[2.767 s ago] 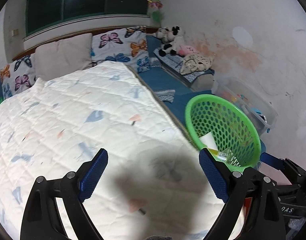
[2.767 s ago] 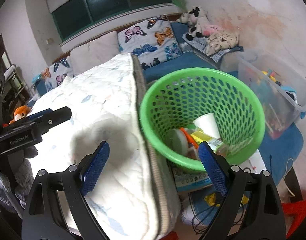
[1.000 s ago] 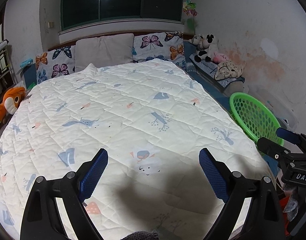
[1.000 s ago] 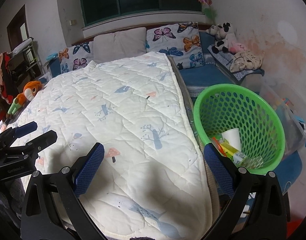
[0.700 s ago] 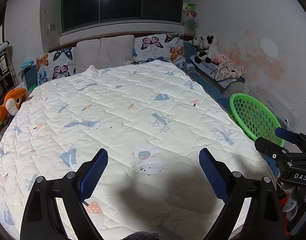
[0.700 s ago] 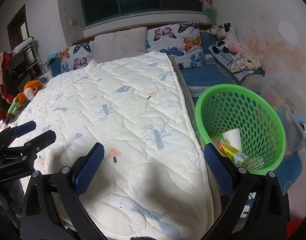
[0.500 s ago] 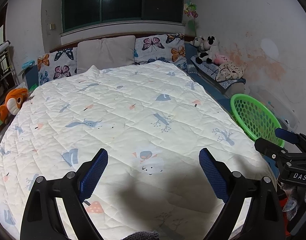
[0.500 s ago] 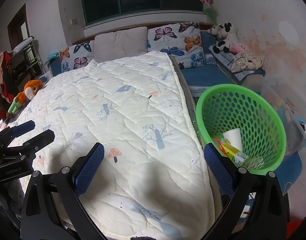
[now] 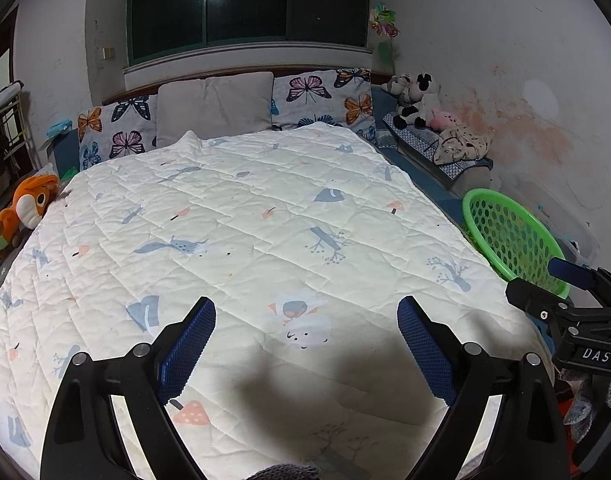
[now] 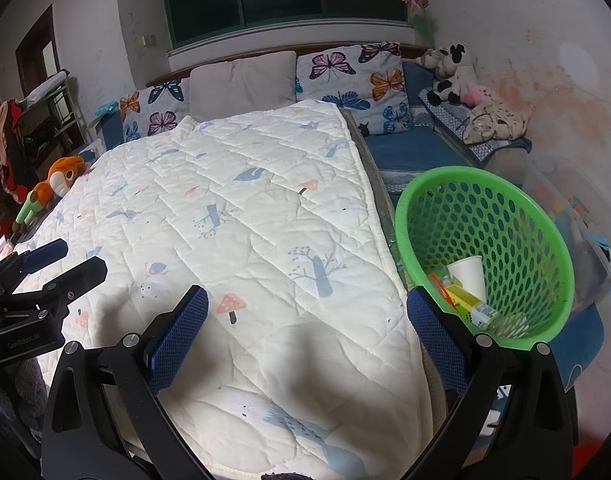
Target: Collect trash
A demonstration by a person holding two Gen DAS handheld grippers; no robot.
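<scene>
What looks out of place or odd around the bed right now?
Little stands out. The quilt lies flat with no trash on it; the cup and wrappers sit inside the green basket. An orange plush toy lies at the bed's edge, and the wall shows reddish staining.

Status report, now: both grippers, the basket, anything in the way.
Left gripper open, empty. Right gripper open, empty. Green perforated plastic basket beside bed, holding white paper cup and wrappers. White quilted bedspread shows no trash; nothing in the way.

A white quilt [image 9: 265, 220] covers the bed below butterfly pillows [image 9: 325, 98].
</scene>
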